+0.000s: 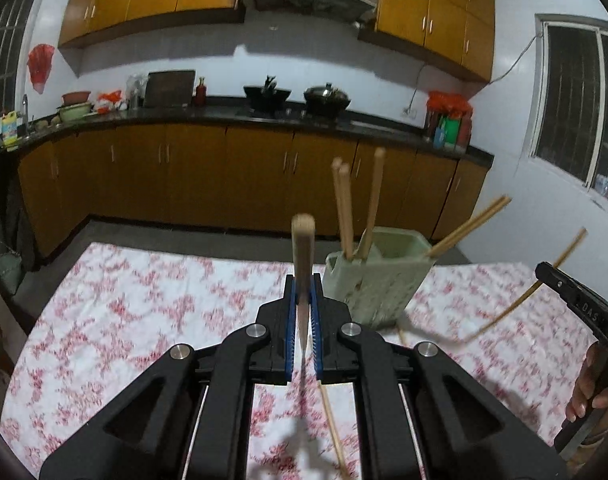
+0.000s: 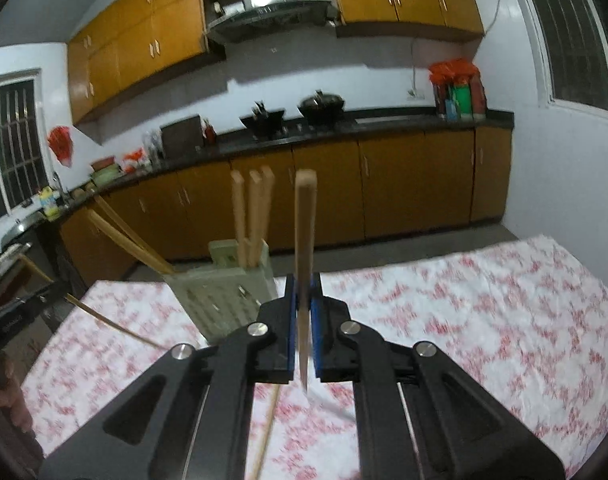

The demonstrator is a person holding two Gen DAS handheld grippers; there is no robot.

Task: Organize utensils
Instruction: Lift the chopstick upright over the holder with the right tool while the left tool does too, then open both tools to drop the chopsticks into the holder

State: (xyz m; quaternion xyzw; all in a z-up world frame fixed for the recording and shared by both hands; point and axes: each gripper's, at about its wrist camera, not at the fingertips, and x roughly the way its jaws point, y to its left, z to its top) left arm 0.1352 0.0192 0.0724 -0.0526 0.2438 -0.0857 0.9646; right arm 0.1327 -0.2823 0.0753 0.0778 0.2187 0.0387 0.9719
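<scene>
white letters "das" stand on the right gripper (image 1: 560, 276), the rest unreadable

Chopsticks (image 1: 346, 208) upright in holder (image 1: 378, 280) on table (image 1: 124, 300), counter (image 1: 224, 114) behind.

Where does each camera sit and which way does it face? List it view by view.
Left wrist: on the left gripper, jaws shut on a chopstick, facing the green holder and kitchen counter; the other hand shows at right.
Right wrist: on the right gripper, jaws shut on a chopstick, same facing, holder at left.
Shared: holder, floral tablecloth, counter.
</scene>
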